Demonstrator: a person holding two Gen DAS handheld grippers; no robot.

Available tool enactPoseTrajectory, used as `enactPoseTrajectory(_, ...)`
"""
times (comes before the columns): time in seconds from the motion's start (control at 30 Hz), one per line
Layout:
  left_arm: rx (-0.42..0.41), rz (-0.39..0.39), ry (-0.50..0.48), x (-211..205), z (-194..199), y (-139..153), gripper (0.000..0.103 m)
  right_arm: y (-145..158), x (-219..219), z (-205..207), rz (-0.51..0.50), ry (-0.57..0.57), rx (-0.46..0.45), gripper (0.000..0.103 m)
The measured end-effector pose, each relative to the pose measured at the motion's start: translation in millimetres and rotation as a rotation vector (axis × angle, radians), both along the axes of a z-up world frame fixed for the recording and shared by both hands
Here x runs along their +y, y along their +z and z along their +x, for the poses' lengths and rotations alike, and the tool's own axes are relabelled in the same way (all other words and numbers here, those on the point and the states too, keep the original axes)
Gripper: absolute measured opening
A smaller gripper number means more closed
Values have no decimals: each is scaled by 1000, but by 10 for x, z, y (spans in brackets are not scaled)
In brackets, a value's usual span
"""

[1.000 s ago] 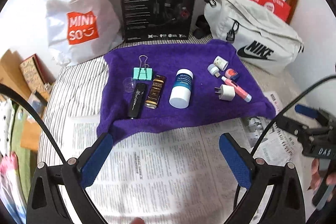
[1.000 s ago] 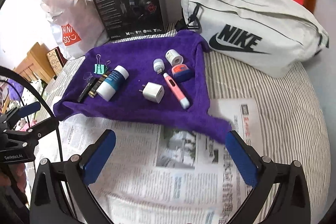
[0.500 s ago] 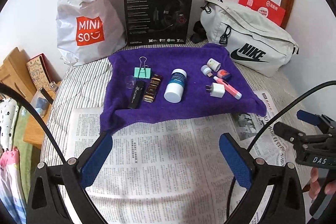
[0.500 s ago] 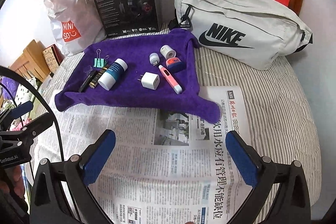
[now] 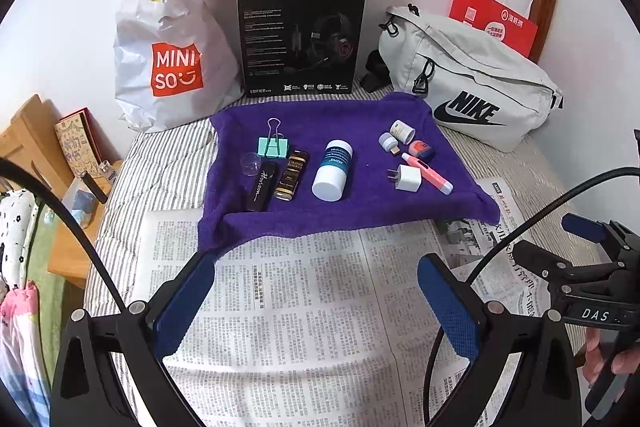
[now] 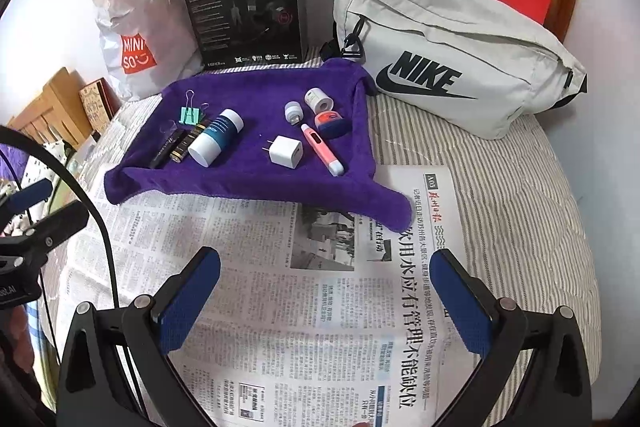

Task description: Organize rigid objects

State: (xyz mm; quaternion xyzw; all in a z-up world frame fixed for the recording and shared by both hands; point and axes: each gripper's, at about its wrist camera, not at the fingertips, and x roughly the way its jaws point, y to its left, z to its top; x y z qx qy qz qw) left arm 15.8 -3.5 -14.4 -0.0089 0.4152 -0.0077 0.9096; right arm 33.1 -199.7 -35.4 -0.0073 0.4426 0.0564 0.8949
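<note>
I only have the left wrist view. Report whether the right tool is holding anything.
Observer: No. The right tool is open and empty, its fingers hanging over the newspaper.
Operator: Check the green binder clip's handles.
Observer: The green binder clip shows two wire handles, splayed apart; your view shows only one.
Operator: Tell me what lies past the newspaper's right edge.
Observer: Striped bedding lies there, running to the edge of the frame.
</note>
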Motion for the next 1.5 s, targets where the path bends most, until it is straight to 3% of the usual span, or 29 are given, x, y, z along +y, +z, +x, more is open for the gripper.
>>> enactPoseTrajectory(1.5,18,15,-1,6,-44,-41,103,25,-42,-42,1,-21,-2,103)
